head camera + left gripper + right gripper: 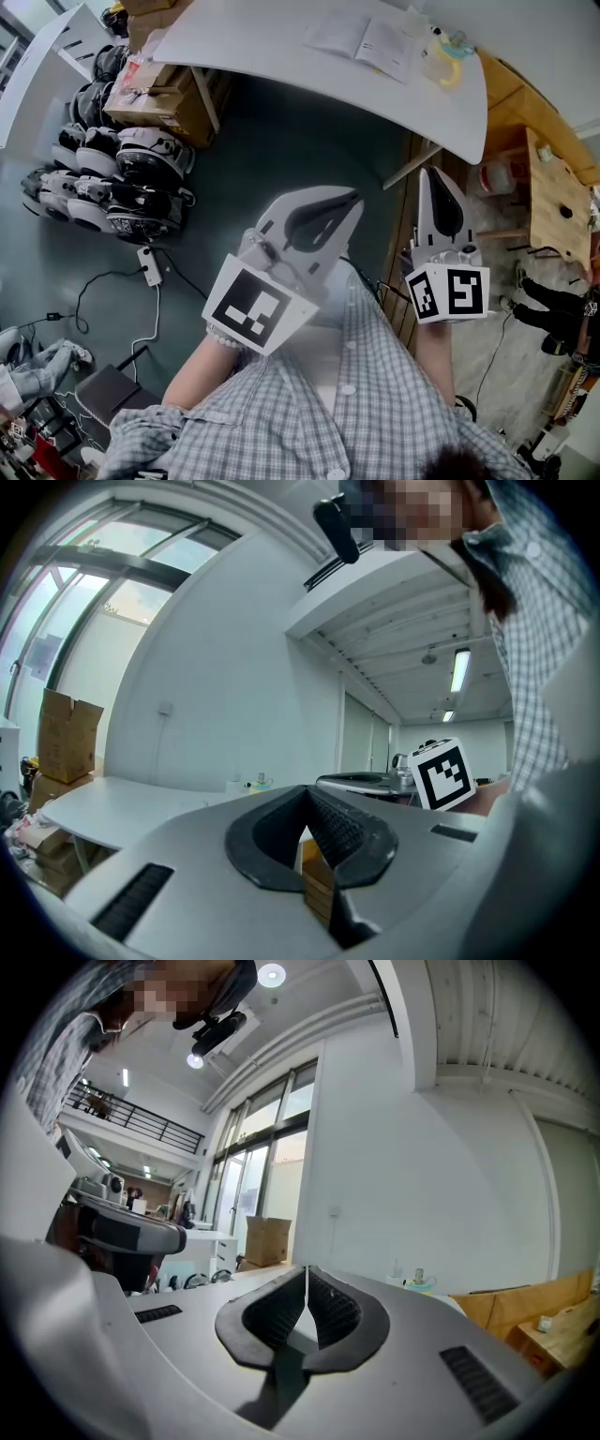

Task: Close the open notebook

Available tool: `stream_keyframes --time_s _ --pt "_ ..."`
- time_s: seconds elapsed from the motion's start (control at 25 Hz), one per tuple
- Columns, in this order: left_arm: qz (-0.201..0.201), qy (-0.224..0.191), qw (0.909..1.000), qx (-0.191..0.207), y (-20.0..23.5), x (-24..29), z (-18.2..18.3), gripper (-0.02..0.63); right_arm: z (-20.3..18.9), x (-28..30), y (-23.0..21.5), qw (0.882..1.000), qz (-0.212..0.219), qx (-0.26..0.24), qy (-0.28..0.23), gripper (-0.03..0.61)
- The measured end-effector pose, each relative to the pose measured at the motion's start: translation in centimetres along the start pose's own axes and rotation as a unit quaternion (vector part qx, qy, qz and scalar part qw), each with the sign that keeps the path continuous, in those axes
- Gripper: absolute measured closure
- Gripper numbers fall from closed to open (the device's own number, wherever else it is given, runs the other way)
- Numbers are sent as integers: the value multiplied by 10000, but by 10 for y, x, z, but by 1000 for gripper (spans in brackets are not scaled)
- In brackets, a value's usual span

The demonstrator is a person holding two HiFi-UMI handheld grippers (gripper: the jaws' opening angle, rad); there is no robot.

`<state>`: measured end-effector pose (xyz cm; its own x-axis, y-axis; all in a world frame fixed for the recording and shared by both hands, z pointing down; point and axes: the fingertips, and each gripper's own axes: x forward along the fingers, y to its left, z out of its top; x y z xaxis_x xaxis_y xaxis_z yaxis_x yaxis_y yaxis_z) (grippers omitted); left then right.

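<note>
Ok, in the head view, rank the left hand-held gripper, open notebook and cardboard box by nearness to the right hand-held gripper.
1. left hand-held gripper, just left.
2. open notebook, ahead, slightly left.
3. cardboard box, far left.

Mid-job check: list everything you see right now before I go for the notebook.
Notebook: one, white, lying open on the white table.
White table: one, ahead.
Container: one, yellow and teal, on the table right of the notebook.
Cardboard boxes: several, brown, under the table's left end.
Black-and-white gear: a heap, floor at left.
Power strip: one, white, floor at left.
Wooden table: one, light brown, right.
Left gripper: grey, fingers shut, empty.
Right gripper: grey, fingers shut, empty.
</note>
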<state>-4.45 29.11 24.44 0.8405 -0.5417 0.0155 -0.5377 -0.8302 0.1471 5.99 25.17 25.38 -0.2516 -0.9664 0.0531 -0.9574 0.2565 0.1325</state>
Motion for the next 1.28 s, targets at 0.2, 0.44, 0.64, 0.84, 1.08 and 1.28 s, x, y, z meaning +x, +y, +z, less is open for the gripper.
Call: stream_keyframes --time_s 0.2,0.44,0.64,0.84,1.08,1.28 --pt "60 -10 10000 -13 12 12 3 607 -2 15 -7 10000 72 3 40 554" --pt "145 -4 9999 35 26 36 5 607 -2 42 -24 9998 199 23 -26 554" --pt "256 50 9996 58 42 66 7 607 -5 70 -44 9994 328 70 -69 554" --pt "377 93 9992 91 55 99 12 607 -8 100 -73 9988 447 197 -70 554" --pt "547 70 9984 117 69 133 21 607 -4 131 -98 9974 669 224 -133 554" --pt "607 30 9981 118 80 163 27 607 -1 154 -122 9970 721 207 -165 554"
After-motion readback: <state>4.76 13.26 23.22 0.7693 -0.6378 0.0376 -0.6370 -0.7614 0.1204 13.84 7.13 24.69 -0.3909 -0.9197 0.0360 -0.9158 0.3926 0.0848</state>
